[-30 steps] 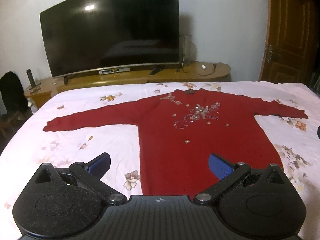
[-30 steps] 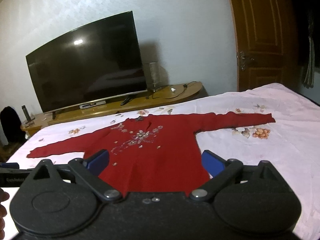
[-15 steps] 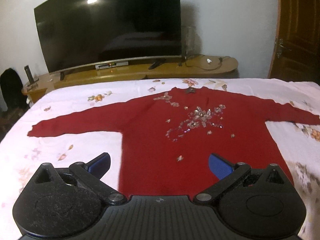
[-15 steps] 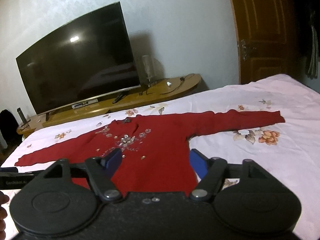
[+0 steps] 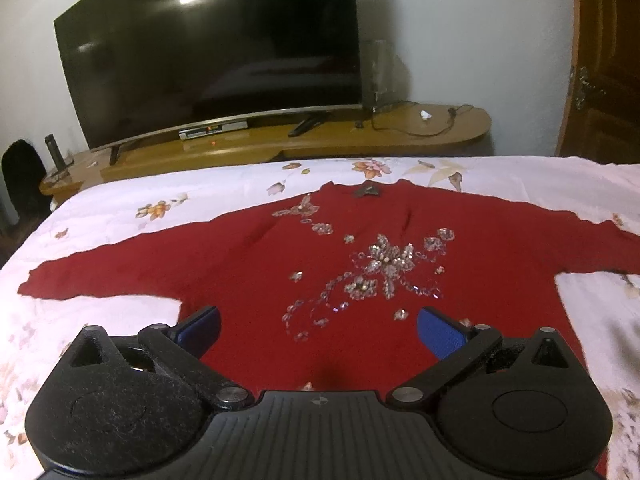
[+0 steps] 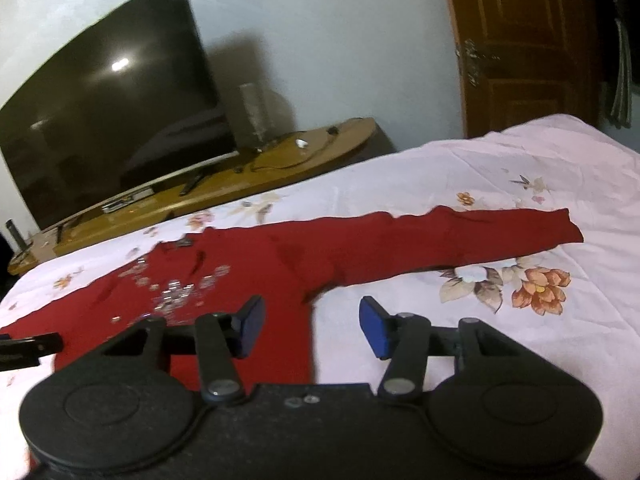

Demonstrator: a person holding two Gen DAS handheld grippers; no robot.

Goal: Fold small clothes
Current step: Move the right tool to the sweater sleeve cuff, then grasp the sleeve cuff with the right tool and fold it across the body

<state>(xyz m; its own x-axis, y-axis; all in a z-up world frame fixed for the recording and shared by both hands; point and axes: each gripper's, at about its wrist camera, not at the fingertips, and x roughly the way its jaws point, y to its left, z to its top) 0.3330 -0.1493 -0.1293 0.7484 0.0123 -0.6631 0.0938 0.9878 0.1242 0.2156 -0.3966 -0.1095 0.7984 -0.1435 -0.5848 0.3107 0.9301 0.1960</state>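
Lying flat on the bed (image 5: 120,208), front up, a red sweater (image 5: 256,264) is recorded in the left wrist view. Its body is spread across the white floral bedsheet (image 5: 100,320), with one sleeve stretched toward the left edge of the picture and the other running out of the right edge. A cluster of silver sequin embroidery (image 5: 380,268) is noted on the chest, and a small dark label (image 5: 368,191) at the neckline. The left gripper (image 5: 319,328) is seen over the lower part of the sweater body, its blue pads (image 5: 440,332) held wide apart; nothing is clamped between them, and whether they touch the cloth cannot be told. Beyond the bed, a curved television (image 5: 208,48) is seen standing on a long wooden TV stand (image 5: 360,136), with a wooden door (image 5: 604,60) at the right.

In the right wrist view, the same sweater (image 6: 248,264) is seen from its right side, with the right sleeve (image 6: 460,240) laid out straight across the sheet. The right gripper (image 6: 312,326) is positioned at the side edge of the sweater body, below the armpit. Its jaws are closing and partly apart; the edge of the red cloth appears between them, but the pads are not yet pressed on it. A dark part of the other gripper (image 6: 28,346) is visible at the far left edge.
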